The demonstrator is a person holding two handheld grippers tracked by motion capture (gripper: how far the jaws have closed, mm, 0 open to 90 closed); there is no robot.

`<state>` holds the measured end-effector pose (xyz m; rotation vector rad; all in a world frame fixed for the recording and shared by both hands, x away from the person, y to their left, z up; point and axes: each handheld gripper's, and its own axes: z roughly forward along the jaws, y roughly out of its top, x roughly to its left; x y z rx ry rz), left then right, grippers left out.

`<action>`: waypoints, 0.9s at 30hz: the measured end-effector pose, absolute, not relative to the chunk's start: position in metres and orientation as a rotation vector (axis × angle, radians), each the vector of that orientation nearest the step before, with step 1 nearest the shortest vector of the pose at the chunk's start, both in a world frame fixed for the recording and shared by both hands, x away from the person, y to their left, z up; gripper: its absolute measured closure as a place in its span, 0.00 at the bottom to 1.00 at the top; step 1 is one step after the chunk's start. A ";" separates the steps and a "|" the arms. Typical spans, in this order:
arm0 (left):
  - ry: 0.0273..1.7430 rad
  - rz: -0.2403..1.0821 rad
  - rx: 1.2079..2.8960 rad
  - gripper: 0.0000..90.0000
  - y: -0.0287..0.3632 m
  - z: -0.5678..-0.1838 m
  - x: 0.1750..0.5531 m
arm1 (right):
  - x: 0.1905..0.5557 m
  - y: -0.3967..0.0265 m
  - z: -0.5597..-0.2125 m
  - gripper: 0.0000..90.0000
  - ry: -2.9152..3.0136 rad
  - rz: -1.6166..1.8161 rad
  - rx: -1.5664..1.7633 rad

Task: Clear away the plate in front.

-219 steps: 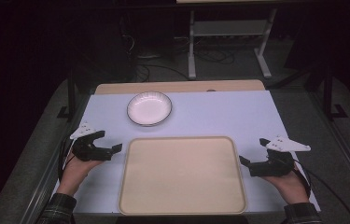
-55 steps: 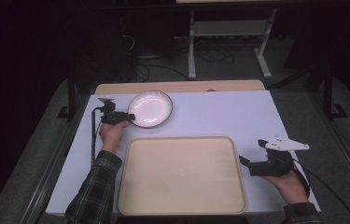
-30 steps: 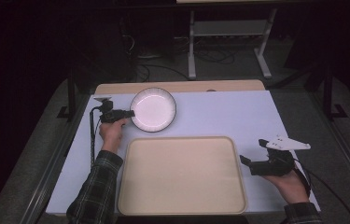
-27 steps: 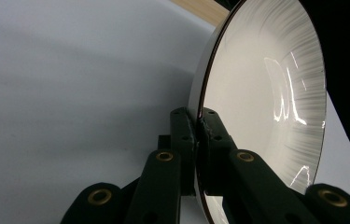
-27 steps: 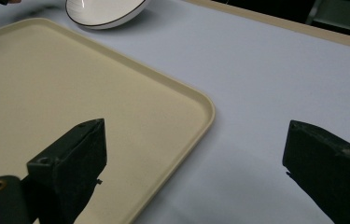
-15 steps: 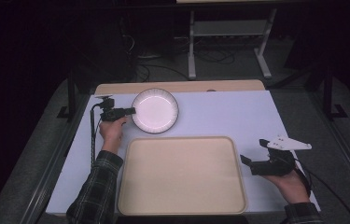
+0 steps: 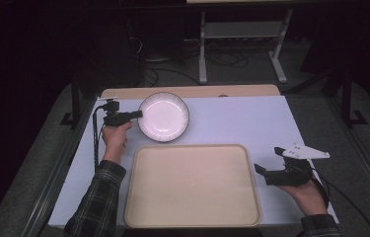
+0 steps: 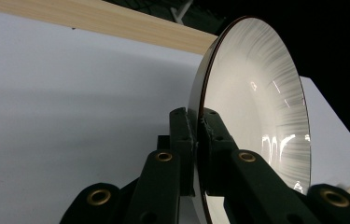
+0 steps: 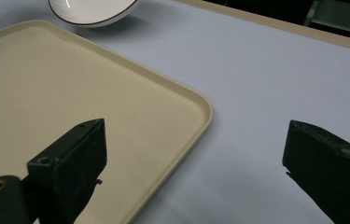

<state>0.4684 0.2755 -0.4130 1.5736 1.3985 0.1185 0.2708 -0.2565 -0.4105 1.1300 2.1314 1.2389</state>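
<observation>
A white plate [image 7: 163, 116] with a dark rim hangs a little above the table, behind the tray's far left corner. My left gripper [image 7: 136, 114] is shut on the plate's left rim. In the left gripper view the plate [image 8: 256, 116] stands on edge, its rim pinched between the two black jaws of that gripper [image 8: 196, 140]. A cream tray [image 7: 192, 185] lies bare at the table's front middle. My right gripper [image 7: 259, 170] rests open by the tray's right edge; its own view has the tray's corner [image 9: 182, 116] between wide jaws and the plate [image 9: 93, 11] far off.
The table is covered by a pale blue-white sheet [image 7: 241, 121], with a wooden strip [image 7: 187, 92] along its far edge. Beyond that stands a metal stand [image 7: 241, 34] on a dark floor with cables. A black cable [image 7: 95, 138] trails from the left gripper.
The plate, flat on the table earlier, has been gripped at its left rim and lifted, drifting slightly right and toward the tray. The right gripper has stayed in place.
</observation>
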 end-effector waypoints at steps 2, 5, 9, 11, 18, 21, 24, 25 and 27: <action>1.386 0.122 1.585 0.95 0.276 -0.410 0.467 | 0.271 -0.257 -0.410 0.06 2.130 1.241 1.129; 1.362 0.124 1.599 0.95 0.275 -0.406 0.463 | 0.271 -0.257 -0.410 0.06 2.131 1.239 1.130; 1.324 0.132 1.613 0.95 0.274 -0.398 0.459 | 0.271 -0.257 -0.410 0.06 2.128 1.239 1.131; 1.307 0.134 1.630 0.95 0.273 -0.395 0.456 | 0.270 -0.258 -0.410 0.06 2.125 1.240 1.132; 1.242 0.116 1.695 0.95 0.269 -0.386 0.447 | 0.270 -0.258 -0.410 0.06 2.122 1.237 1.137; 1.230 0.110 1.700 0.95 0.268 -0.384 0.444 | 0.270 -0.259 -0.410 0.06 2.120 1.237 1.135; 1.209 0.100 1.710 0.95 0.266 -0.381 0.440 | 0.270 -0.259 -0.410 0.06 2.119 1.237 1.136; 1.203 0.098 1.714 0.95 0.265 -0.380 0.439 | 0.270 -0.259 -0.410 0.06 2.118 1.238 1.137; 1.186 0.094 1.723 0.95 0.262 -0.379 0.435 | 0.270 -0.259 -0.410 0.06 2.118 1.238 1.137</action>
